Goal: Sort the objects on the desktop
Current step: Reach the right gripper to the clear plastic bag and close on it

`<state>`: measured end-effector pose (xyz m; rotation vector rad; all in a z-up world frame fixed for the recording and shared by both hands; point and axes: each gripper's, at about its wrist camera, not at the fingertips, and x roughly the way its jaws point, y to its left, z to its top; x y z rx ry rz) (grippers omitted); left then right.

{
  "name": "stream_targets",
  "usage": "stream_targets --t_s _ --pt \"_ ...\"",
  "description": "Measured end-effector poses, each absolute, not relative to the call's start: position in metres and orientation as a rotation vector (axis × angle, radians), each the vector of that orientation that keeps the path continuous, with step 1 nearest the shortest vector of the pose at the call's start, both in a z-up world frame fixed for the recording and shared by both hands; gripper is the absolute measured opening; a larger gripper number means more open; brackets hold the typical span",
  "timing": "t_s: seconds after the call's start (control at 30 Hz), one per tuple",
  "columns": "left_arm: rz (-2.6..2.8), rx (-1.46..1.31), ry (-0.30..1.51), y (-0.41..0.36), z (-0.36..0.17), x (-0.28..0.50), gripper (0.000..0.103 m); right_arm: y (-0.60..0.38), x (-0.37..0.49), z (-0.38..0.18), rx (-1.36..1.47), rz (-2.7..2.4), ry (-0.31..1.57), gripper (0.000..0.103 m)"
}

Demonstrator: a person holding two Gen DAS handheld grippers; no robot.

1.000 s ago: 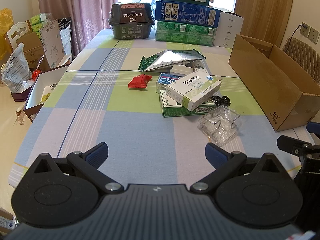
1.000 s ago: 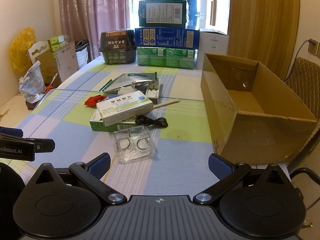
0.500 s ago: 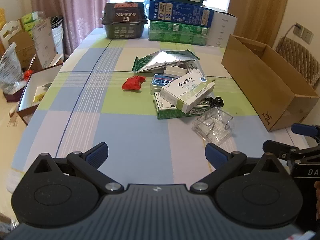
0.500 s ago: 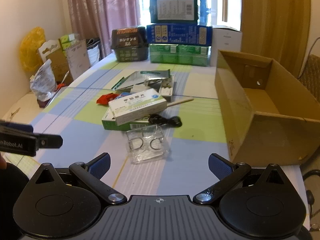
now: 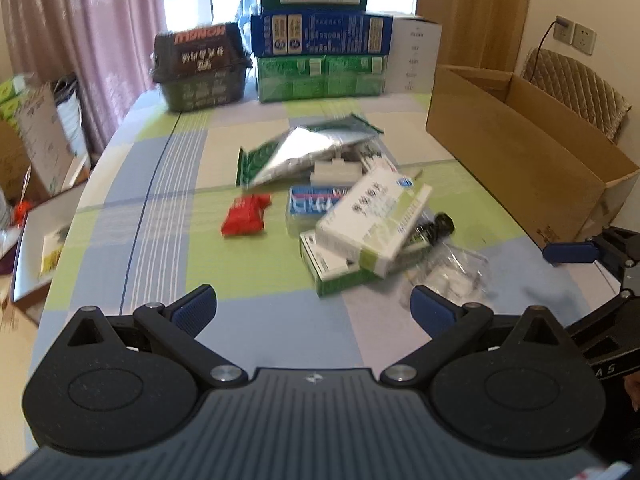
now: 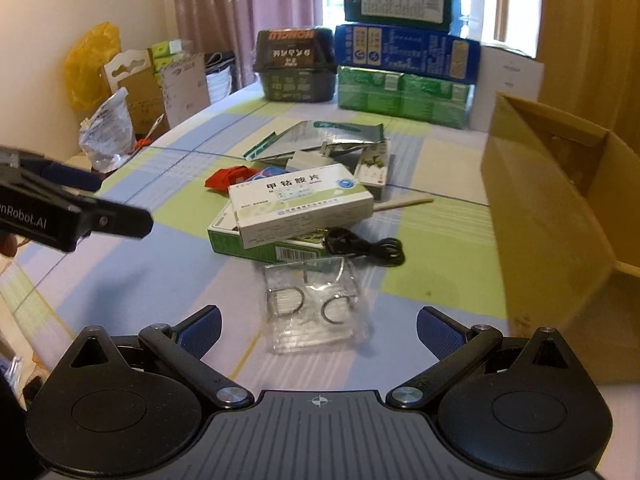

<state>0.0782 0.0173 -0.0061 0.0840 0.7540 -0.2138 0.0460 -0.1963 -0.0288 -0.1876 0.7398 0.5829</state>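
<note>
A pile lies mid-table: a white medicine box [image 5: 374,220] [image 6: 300,204] resting on a green box [image 5: 332,268] [image 6: 272,246], a red packet [image 5: 245,221] [image 6: 226,176], a blue pack [image 5: 314,204], a silver foil bag [image 5: 304,156] [image 6: 320,140], a black cable [image 6: 364,246] and a clear bag with metal rings [image 6: 314,312] [image 5: 452,268]. My left gripper [image 5: 312,312] is open, short of the green box. My right gripper [image 6: 318,326] is open, with the clear bag between its blue pads. An open cardboard box [image 5: 520,160] [image 6: 560,208] stands to the right.
Stacked cartons [image 5: 320,32] [image 6: 404,64] and a dark tub [image 5: 200,68] line the far edge of the checked tablecloth [image 5: 160,208]. Off the left edge are boxes and bags [image 6: 120,92]. A chair [image 5: 576,88] stands behind the cardboard box.
Both grippers have moved forward toward the pile, which now looks larger. The right gripper has come up to the clear bag. Both stay open.
</note>
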Motion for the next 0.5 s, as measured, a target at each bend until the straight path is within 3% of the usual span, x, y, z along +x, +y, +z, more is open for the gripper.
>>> stream_targets --t_s 0.5 --pt "-0.299 0.051 0.758 0.022 -0.034 0.129 0.101 -0.167 0.090 -0.067 -0.214 0.617 0.752 0.101"
